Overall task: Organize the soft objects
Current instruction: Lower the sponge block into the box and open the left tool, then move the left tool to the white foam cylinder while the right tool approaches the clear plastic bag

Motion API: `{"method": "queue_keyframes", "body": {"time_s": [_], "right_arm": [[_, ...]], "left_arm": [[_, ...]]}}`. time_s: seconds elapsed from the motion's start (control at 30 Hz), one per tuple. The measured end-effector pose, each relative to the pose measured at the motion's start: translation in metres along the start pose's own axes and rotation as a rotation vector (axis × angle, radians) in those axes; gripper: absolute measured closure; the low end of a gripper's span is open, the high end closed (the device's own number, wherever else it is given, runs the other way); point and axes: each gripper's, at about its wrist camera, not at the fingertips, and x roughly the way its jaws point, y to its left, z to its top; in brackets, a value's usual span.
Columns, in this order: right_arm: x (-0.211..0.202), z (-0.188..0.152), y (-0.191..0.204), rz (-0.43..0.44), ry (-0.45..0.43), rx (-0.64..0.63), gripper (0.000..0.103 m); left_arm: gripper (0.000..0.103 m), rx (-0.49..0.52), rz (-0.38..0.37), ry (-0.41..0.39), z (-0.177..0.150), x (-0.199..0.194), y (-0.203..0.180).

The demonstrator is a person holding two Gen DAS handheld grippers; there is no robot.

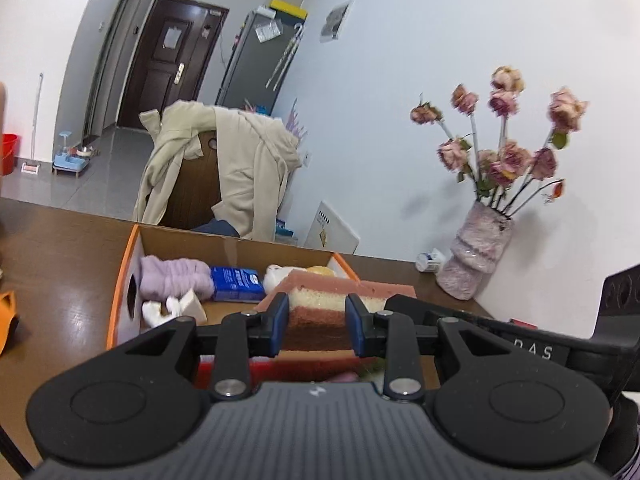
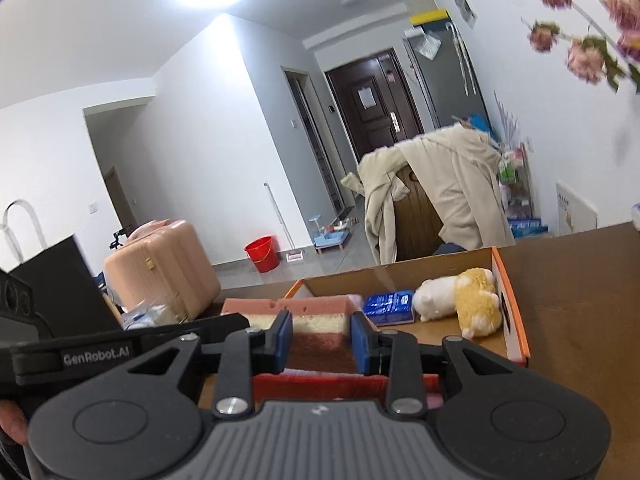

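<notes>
A cardboard box sat on the table, and in it lay a rolled cloth at the left, a packet in the middle and a plush toy at the right. Over the box's near side a layered sponge sat between the pads of the left tool and the right tool. A vase of flowers stood on the table right of the box, by the wall.

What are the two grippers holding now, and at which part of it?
Both hold the same layered sponge. The left gripper clamps one end and the right gripper clamps the other end, each across the sponge's layers.
</notes>
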Motion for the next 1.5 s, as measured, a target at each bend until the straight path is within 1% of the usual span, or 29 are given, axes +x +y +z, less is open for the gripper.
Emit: {"method": "queue_keyframes", "body": {"time_s": [0.1,0.17,0.3,0.37,0.4,0.43,0.53,0.57,0.63,0.67,0.7,0.77,0.83,0.97,1.0,1.1,1.13,1.23,1.3,1.37,1.5], "right_arm": [[0.045,0.014,-0.018,-0.018,0.049,0.001,0.072],[0.076,0.02,-0.03,-0.025,0.081,0.01,0.072],[0.135,0.025,-0.05,-0.053,0.121,-0.006,0.072],[0.156,0.021,-0.053,-0.079,0.117,-0.057,0.072],[0.165,0.018,-0.055,-0.09,0.119,-0.08,0.072],[0.173,0.014,-0.056,-0.099,0.134,-0.094,0.072],[0.186,-0.002,-0.059,-0.116,0.204,-0.119,0.072],[0.189,-0.006,-0.059,-0.119,0.237,-0.131,0.072],[0.196,-0.015,-0.059,-0.118,0.333,-0.148,0.072],[0.198,-0.017,-0.059,-0.116,0.351,-0.148,0.073],[0.199,-0.019,-0.06,-0.115,0.364,-0.139,0.072],[0.199,-0.018,-0.063,-0.092,0.4,-0.092,0.07],[0.196,-0.015,-0.064,-0.064,0.402,-0.058,0.068],[0.175,-0.002,-0.057,-0.035,0.362,-0.044,0.068],[0.168,0.002,-0.054,-0.035,0.348,-0.047,0.068],[0.142,0.016,-0.044,-0.036,0.303,-0.061,0.068],[0.132,0.021,-0.041,-0.037,0.287,-0.066,0.068],[0.1,0.032,-0.032,-0.038,0.245,-0.085,0.064],[0.075,0.037,-0.025,-0.04,0.215,-0.099,0.064],[0.048,0.041,-0.021,-0.042,0.187,-0.11,0.062],[-0.005,0.042,-0.013,-0.047,0.136,-0.129,0.055]], "left_arm": [[0.072,-0.026,0.008,0.069,0.019,0.045,0.023],[0.072,-0.028,0.027,0.097,0.026,0.073,0.037],[0.072,-0.031,0.056,0.119,0.028,0.124,0.067],[0.072,-0.026,0.067,0.131,0.027,0.145,0.078],[0.072,-0.019,0.076,0.137,0.025,0.153,0.082],[0.072,-0.01,0.086,0.159,0.024,0.161,0.085],[0.072,0.044,0.109,0.25,0.016,0.175,0.086],[0.072,0.061,0.115,0.287,0.012,0.177,0.086],[0.071,0.061,0.129,0.346,0.005,0.181,0.086],[0.071,0.062,0.135,0.365,0.001,0.182,0.087],[0.071,0.064,0.139,0.374,-0.003,0.181,0.086],[0.063,0.057,0.135,0.387,-0.006,0.178,0.086],[0.06,0.057,0.13,0.374,-0.006,0.168,0.082],[0.058,0.061,0.106,0.347,0.0,0.143,0.072],[0.058,0.065,0.111,0.337,0.003,0.136,0.069],[0.057,0.07,0.131,0.301,0.015,0.114,0.062],[0.056,0.07,0.138,0.286,0.018,0.106,0.06],[0.049,0.075,0.159,0.237,0.028,0.074,0.051],[0.046,0.091,0.166,0.203,0.032,0.048,0.041],[0.041,0.11,0.168,0.169,0.032,0.022,0.031],[0.033,0.136,0.197,0.094,0.025,-0.033,0.012]]}}
